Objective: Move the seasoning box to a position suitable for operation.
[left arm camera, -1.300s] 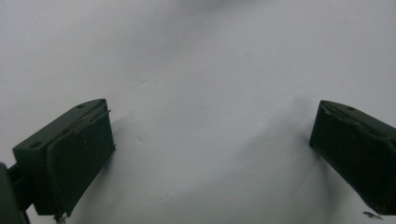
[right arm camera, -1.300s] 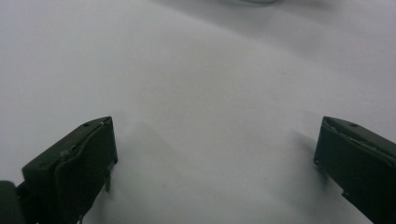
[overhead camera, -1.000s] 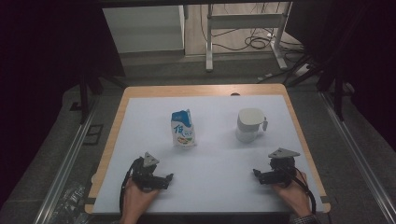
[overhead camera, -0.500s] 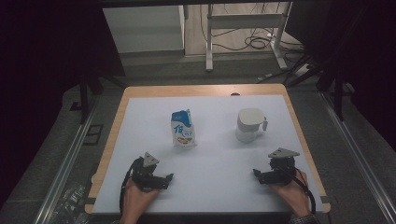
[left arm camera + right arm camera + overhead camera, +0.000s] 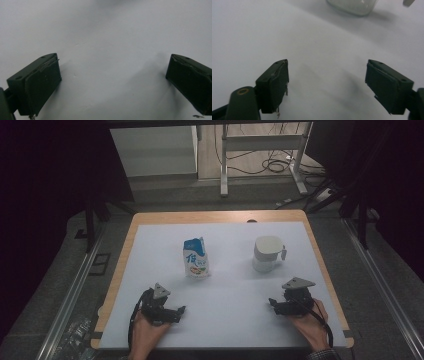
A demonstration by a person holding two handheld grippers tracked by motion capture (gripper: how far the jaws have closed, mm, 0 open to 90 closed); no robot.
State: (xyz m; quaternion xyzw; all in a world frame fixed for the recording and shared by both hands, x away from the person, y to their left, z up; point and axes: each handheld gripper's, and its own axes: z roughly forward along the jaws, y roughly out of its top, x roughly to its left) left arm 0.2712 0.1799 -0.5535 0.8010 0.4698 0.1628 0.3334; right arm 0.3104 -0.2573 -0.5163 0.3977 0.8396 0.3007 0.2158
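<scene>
A wooden desk (image 5: 127, 257) is carrying a white sheet (image 5: 230, 285) that is covering nearly all of its top. Beyond it, black cables (image 5: 272, 165) are lying coiled on the floor beside a white metal frame (image 5: 260, 142).

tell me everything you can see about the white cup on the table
The white cup stands upright on the white table cover, on the right half, level with the carton to its left. It looks like matte plastic or ceramic, roughly cylindrical, with a wide rim on top and a small handle jutting to its right. Whether anything is inside cannot be told. Nothing touches it; the right gripper rests nearer the person, jaws open.
</scene>
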